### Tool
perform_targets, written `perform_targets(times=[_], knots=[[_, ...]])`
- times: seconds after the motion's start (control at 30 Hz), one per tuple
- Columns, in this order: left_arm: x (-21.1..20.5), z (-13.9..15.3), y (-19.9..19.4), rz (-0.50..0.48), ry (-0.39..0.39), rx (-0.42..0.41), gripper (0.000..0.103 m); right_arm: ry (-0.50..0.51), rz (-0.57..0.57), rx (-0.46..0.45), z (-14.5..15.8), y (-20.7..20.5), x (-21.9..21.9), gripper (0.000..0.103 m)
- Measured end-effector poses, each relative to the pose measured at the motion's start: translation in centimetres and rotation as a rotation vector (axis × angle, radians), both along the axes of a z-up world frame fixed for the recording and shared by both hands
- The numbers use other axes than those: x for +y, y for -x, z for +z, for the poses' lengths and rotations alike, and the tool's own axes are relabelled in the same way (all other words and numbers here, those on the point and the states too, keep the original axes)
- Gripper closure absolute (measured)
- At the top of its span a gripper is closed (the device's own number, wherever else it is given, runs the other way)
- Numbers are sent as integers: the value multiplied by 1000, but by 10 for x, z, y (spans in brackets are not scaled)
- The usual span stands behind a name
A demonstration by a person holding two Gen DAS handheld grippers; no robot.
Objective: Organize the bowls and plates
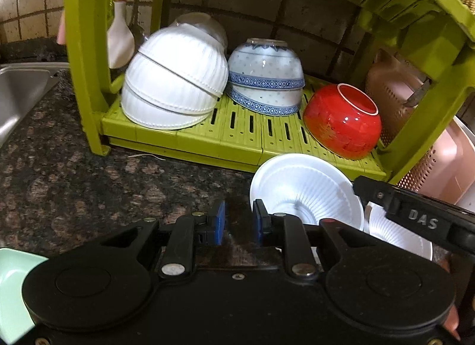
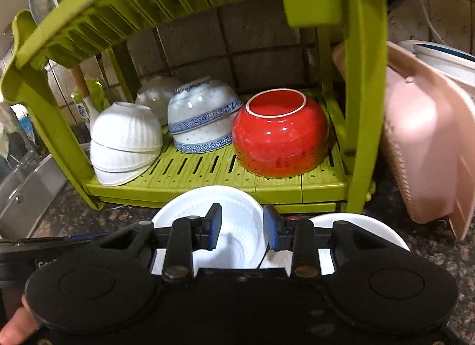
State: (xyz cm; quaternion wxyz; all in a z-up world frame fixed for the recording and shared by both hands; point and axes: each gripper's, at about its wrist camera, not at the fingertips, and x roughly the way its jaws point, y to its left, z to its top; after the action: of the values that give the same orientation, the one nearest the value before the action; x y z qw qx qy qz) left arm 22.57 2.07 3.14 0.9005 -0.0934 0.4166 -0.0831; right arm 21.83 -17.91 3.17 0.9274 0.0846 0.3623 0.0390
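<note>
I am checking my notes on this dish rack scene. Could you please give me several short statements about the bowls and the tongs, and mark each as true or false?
1. The red bowl lies upside down on the lower shelf of the green rack. True.
2. The right tongs are closed tightly on the red bowl. False: they are open, above the ribbed white bowl on the counter.
3. The blue-patterned bowls sit between the white bowl stack and the red bowl. True.
4. The left tongs hold a green plate. False: they are open and hold nothing.
5. The white ribbed bowl on the counter is upside down. False: it faces up.
</note>
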Motion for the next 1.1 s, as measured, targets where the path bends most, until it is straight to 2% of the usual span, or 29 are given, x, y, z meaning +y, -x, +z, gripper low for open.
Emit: perform_targets(times=[0.2,0.43,0.63,0.83,0.9,1.1], knots=[[-7,-7,-9,-29,11,4,74,68,-9,3,-8,-12,3,69],[-12,-12,-20,-36,43,22,74,40,-24,30,-13,-20,-6,69],[-24,-18,-22,-45,1,26,74,45,0,47,-19,-23,-5,69],[-28,-25,-25,-42,-14,44,74,71,31,77,-27,-27,0,80],[-29,-27,-26,-42,-20,50,74,72,39,84,-28,-27,1,87],[-31,-27,-26,-36,-33,44,80,89,51,75,-27,-23,5,90]])
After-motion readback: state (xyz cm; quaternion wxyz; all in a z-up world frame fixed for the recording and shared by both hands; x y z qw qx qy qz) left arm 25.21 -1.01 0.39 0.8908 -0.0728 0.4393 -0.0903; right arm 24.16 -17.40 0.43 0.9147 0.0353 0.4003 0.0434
